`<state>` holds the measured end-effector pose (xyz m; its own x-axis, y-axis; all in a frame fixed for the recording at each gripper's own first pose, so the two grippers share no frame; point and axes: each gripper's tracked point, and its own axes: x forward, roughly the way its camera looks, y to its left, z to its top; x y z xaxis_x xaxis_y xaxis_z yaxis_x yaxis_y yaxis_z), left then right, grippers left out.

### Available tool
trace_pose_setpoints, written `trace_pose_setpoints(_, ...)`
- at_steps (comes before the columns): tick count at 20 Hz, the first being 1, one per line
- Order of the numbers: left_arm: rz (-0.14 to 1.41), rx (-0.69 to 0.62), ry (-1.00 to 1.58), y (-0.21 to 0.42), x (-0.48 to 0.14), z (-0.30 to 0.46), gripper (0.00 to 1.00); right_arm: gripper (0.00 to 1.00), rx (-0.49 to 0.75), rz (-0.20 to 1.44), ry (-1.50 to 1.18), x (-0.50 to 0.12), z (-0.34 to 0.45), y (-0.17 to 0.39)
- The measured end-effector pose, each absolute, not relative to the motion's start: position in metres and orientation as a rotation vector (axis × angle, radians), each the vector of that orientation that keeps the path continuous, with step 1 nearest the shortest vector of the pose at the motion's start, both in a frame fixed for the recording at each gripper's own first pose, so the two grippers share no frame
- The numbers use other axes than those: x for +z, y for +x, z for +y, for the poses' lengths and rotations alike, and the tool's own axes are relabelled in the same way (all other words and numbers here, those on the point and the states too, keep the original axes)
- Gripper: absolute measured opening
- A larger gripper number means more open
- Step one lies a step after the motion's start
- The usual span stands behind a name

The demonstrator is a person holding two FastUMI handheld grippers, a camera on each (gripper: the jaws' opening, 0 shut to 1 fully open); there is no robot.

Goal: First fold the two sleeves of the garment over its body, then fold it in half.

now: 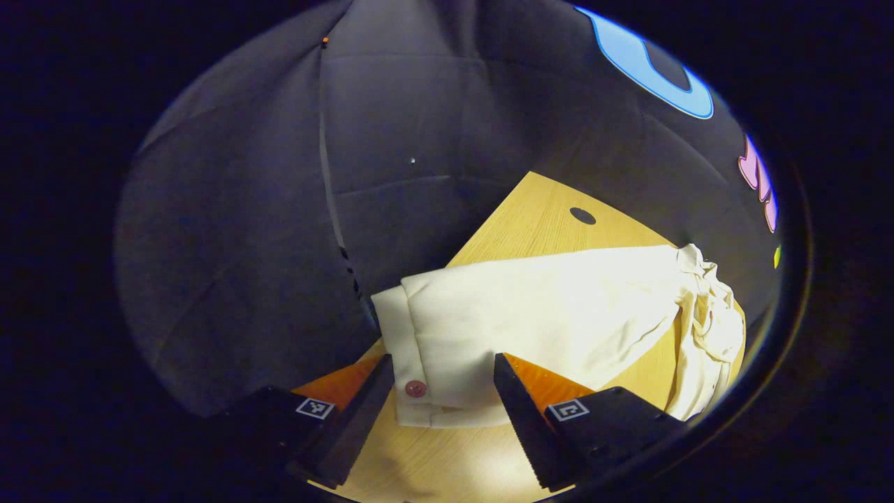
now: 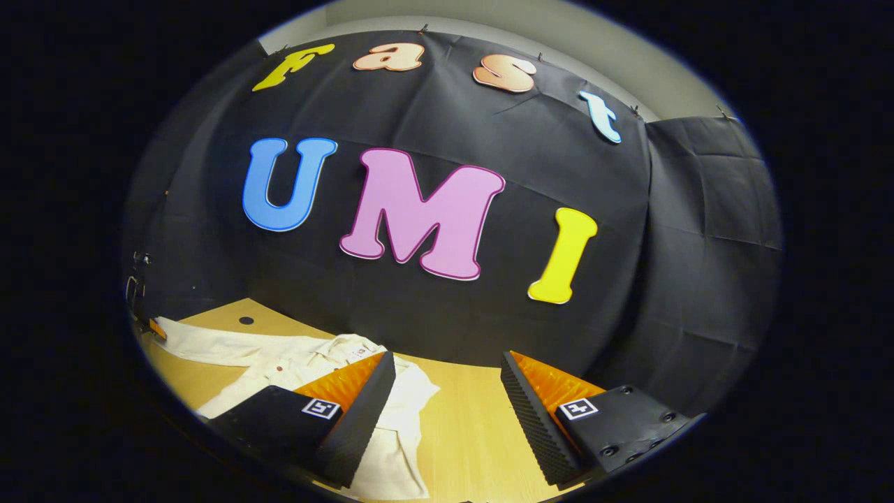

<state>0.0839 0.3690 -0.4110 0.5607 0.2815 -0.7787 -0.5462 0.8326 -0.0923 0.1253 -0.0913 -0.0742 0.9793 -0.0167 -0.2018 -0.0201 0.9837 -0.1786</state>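
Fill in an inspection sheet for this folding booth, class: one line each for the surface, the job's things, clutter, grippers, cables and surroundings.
Surface: wooden table with a dark round hole near its far edge.
Job's things: cream garment lying on the table; one sleeve stretched flat, its cuff with a button between the left gripper's fingers; the body bunched at the far end.
Clutter: nothing seen.
Grippers: left gripper open around the cuff, fingers apart from the cloth; right gripper open, above bare table beside the garment.
Cables: nothing seen.
Surroundings: black cloth wall behind the table.
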Motion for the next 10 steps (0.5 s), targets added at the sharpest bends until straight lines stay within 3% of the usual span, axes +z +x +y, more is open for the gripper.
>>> trace_pose_setpoints(2,0.853,0.509,-0.312,0.081,-0.411,0.372,0.95,0.97,-0.018,0.214,-0.181,-0.075,-0.100,0.120)
trace_pose_setpoints(6,0.872,0.505,-0.327,0.080,-0.410,0.372,0.58,0.97,-0.038,0.221,-0.173,-0.084,-0.111,0.117)
trace_pose_setpoints(7,0.871,0.482,-0.350,0.083,-0.409,0.369,0.37,0.97,-0.039,0.224,-0.164,-0.086,-0.113,0.115)
trace_pose_setpoints(8,0.867,0.475,-0.364,0.086,-0.410,0.367,0.35,0.97,-0.044,0.236,-0.153,-0.091,-0.116,0.114)
trace_pose_setpoints(9,0.858,0.474,-0.366,0.089,-0.408,0.367,0.21,0.97,-0.048,0.241,-0.143,-0.096,-0.120,0.112)
trace_pose_setpoints(10,0.847,0.483,-0.368,0.090,-0.406,0.365,0.17,0.96,-0.055,0.247,-0.136,-0.099,-0.123,0.112)
